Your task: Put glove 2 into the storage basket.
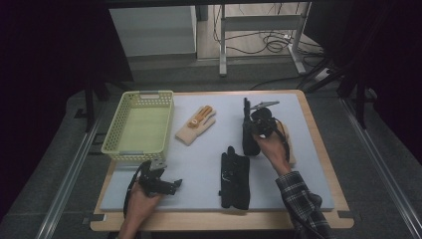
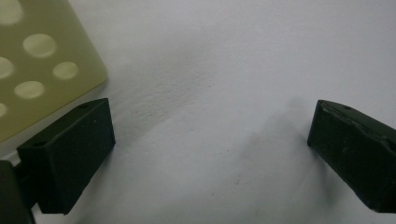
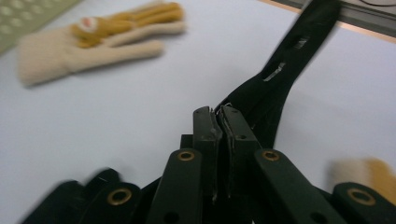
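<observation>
In the high view the right gripper (image 1: 247,130), right of centre, has its jaws pinched tight on a black glove (image 1: 247,127) whose long axis runs nearly straight up the frame, fingers pointing to the far edge. Another black glove (image 1: 235,178) lies below it at lower centre, also lengthwise up the frame, and a cream and orange glove (image 1: 195,124) lies at upper centre beside the yellow-green basket (image 1: 111,134). At lower left, the left gripper (image 1: 177,184) rests on the grey mat (image 1: 199,164) with its jaws spread wide and nothing between them, the basket corner just beside one jaw.

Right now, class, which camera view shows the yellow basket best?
The high view: the whole yellow basket sits at the mat's left rear, rim and perforated walls visible. The left gripper view catches one perforated corner; the right gripper view shows a blurred sliver.
</observation>
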The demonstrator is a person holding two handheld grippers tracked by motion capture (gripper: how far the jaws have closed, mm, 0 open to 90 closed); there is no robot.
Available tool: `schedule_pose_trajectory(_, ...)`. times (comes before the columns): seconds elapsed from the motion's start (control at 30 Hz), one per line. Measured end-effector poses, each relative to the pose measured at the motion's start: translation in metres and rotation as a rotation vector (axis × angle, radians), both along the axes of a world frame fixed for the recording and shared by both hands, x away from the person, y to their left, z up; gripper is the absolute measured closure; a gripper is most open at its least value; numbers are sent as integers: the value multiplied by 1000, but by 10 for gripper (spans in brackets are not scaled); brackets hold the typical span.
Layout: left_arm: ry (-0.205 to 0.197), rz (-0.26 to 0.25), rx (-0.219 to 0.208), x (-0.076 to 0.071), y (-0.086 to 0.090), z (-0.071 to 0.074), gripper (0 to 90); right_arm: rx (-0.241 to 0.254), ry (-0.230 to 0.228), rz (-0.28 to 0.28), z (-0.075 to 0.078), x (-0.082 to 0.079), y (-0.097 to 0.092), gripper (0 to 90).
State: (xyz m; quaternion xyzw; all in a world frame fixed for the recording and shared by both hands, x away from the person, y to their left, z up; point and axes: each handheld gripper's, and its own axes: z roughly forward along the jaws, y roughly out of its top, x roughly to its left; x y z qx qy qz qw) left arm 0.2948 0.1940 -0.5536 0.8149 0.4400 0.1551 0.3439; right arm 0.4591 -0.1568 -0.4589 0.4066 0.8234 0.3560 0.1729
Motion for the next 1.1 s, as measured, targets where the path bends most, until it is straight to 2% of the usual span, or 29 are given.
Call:
schedule_pose_trajectory(0.03, 0, 0, 0, 0, 0, 0, 11, 13, 8, 24, -2, -1, 9, 738)
schedule_pose_trajectory(0.1, -1, 0, 0, 0, 0, 0, 11, 18, 11, 36, -2, -1, 14, 727)
schedule_pose_trajectory(0.2, 0, 0, 0, 0, 0, 0, 11, -22, -22, 64, -1, -5, 23, 714)
schedule_pose_trajectory(0.3, -1, 0, 0, 0, 0, 0, 11, -26, -16, 28, -3, -3, 7, 728)
schedule_pose_trajectory(0.37, -1, 0, 0, 0, 0, 0, 11, -28, 0, 3, -11, -2, -6, 739)
schedule_pose_trajectory(0.4, -1, 0, 0, 0, 0, 0, 11, -28, 0, 3, -11, -2, -6, 739)
schedule_pose_trajectory(0.47, -1, 0, -1, 0, 0, 0, 11, -18, 27, -29, -27, -2, -23, 739)
schedule_pose_trajectory(0.53, -1, 1, -1, 0, 0, 0, 11, 13, 36, -32, -36, -3, -31, 725)
schedule_pose_trajectory(0.63, -1, 1, -1, 0, 0, 0, 11, 23, 24, -25, -39, -2, -33, 692)
schedule_pose_trajectory(0.8, -1, 0, -1, 0, 0, 0, 11, 46, -16, 7, -36, 7, -19, 626)
schedule_pose_trajectory(0.83, -1, 1, -1, 0, 0, 0, 11, 10, -22, 35, -39, 14, -8, 572)
schedule_pose_trajectory(0.9, -1, 1, -1, 0, 0, 0, 11, -3, -19, 44, -41, 17, -5, 548)
schedule_pose_trajectory(0.93, -1, 0, -1, 0, 0, 0, 11, -34, -11, 56, -48, 25, 3, 468)
schedule_pose_trajectory(0.97, -1, 0, -1, 0, 0, 0, 11, -34, -11, 56, -48, 25, 3, 468)
schedule_pose_trajectory(1.0, -1, 1, -1, 0, 0, 0, 11, -43, -7, 54, -51, 28, 4, 431)
schedule_pose_trajectory(1.03, -1, 0, -1, 0, 0, 0, 11, -62, 25, 48, -60, 34, 8, 419)
schedule_pose_trajectory(1.07, -1, 0, -1, 0, 0, 0, 10, -62, 25, 48, -60, 34, 8, 419)
schedule_pose_trajectory(1.1, -1, 0, -1, 0, 0, 0, 11, -21, 52, 45, -63, 36, 7, 498)
